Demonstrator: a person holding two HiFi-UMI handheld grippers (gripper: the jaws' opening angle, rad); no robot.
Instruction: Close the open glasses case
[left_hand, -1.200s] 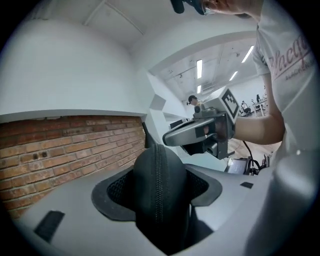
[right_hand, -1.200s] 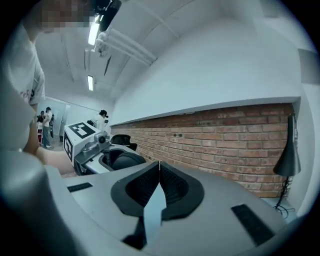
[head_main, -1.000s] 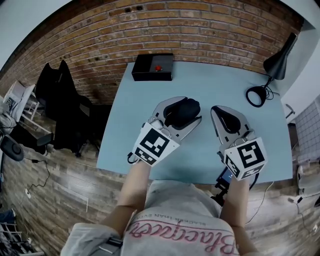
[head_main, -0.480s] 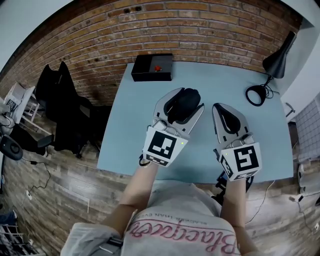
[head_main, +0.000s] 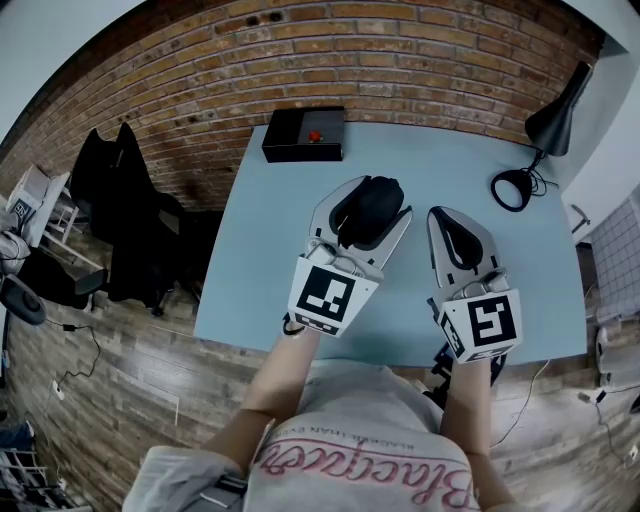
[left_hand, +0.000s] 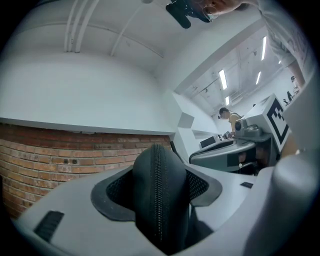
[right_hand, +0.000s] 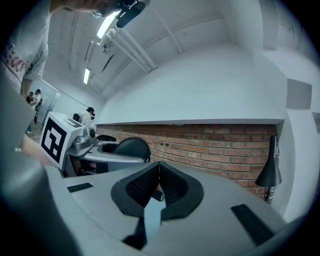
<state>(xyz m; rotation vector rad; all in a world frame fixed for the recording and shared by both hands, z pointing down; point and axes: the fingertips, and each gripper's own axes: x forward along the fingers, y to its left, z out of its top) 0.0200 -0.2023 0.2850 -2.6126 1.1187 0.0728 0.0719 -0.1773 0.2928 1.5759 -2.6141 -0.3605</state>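
Observation:
A black zippered glasses case (head_main: 366, 212) hangs above the light blue table (head_main: 270, 270), with my left gripper (head_main: 375, 196) shut on it. In the left gripper view the case (left_hand: 160, 200) stands on edge between the pads. Its zipper runs up the middle and its two halves lie together. My right gripper (head_main: 452, 222) hovers just to the right of it, level, jaws shut with nothing between them. In the right gripper view its pads (right_hand: 145, 187) meet, and the case (right_hand: 126, 148) shows at left in the other gripper.
A black box with a red button (head_main: 305, 134) stands at the table's far edge. A black desk lamp (head_main: 555, 118) and its round base (head_main: 513, 190) are at the far right. A brick wall runs behind; black chairs (head_main: 130, 210) stand left of the table.
My left gripper has lifted a little and swung to point further away, carrying the case. Its marker cube shifted right. The right gripper barely moved.

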